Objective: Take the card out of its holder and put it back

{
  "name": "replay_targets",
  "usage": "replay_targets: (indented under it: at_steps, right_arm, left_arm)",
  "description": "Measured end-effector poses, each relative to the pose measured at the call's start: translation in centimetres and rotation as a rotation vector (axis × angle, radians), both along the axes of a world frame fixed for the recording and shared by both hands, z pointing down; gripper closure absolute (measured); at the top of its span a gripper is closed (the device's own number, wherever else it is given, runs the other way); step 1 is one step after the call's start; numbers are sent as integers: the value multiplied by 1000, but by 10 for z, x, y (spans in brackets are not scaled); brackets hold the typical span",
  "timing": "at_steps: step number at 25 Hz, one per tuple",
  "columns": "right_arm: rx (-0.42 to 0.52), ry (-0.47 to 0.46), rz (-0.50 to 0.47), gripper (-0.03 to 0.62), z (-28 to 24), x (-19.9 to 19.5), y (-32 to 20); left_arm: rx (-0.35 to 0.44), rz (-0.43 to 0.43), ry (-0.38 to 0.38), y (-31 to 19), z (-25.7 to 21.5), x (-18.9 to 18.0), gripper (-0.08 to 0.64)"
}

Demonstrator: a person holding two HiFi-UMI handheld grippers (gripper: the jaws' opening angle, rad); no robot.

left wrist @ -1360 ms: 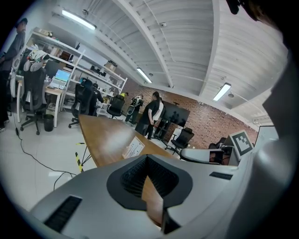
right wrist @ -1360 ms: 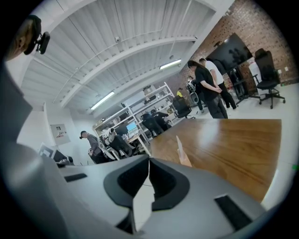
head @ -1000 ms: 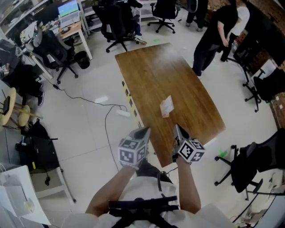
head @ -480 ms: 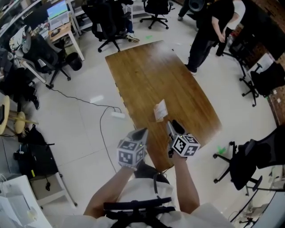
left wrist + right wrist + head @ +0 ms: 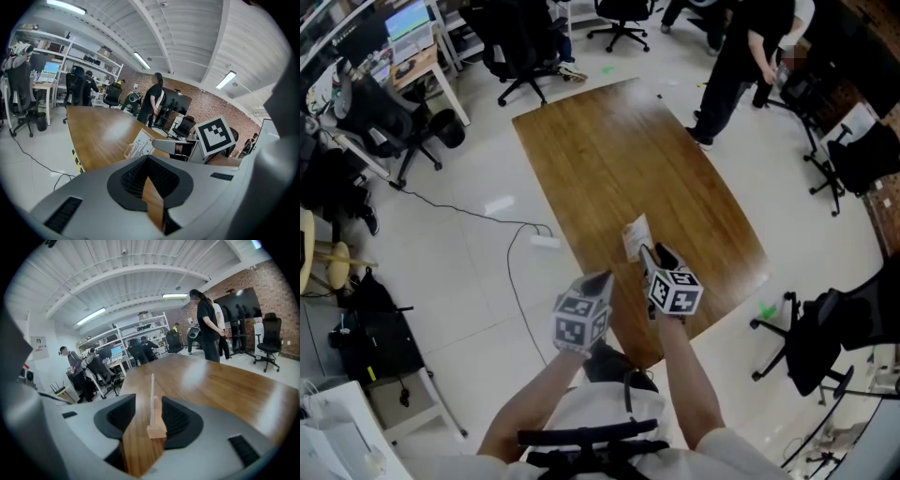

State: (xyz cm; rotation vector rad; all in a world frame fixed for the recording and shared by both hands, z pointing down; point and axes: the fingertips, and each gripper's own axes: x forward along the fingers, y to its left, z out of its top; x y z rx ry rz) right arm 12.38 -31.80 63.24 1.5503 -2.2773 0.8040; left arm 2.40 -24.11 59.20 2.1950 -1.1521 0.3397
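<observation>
A white printed card (image 5: 635, 234) stands upright in a small pale wooden holder (image 5: 156, 430) near the front of the brown table (image 5: 619, 150). My right gripper (image 5: 645, 255) is right at the card. In the right gripper view the card (image 5: 152, 394) shows edge-on in the gap between the jaws, and the pads do not touch it. These jaws have just been opening and stand open. My left gripper (image 5: 602, 277) hovers over the table's near edge, left of the card and apart from it, shut on nothing. The left gripper view shows the card (image 5: 140, 143) beside the right gripper's marker cube (image 5: 214, 136).
A person in black (image 5: 741, 56) stands at the table's far right corner. Office chairs (image 5: 820, 328) stand to the right and behind the table. A cable (image 5: 520, 253) runs over the floor on the left, where desks with monitors (image 5: 403, 28) line the wall.
Both grippers have moved forward and down over the table's near edge. The right one has closed in on the card and its jaws have spread.
</observation>
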Motion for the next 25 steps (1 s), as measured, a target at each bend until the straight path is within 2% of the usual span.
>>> replay_targets:
  at_steps: [5,7,10,12,15,25]
  right_arm:
    - [-24,2,-15,391,19,-4,-13]
    - [-23,1,-30,431,23,-7,-17]
    - [-31,5,-37,443,29,-12,-23]
    - [-37,10,-44,447,32,-14,-25]
    - [-37,29,-41,492,35,-16,-28]
    - [-44,54,-23,529,42,-16,-36]
  left_arm:
    - [-22,30,-4,-10,14,9,571]
    - [-28,41,-1,-12,16,13,571]
    - [-36,50,3,-16,19,18,571]
    - [-38,51,6,-19,20,19,571]
    - [-40,49,12,-23,22,20,571]
    - [-52,41,31,-26,32,24,571]
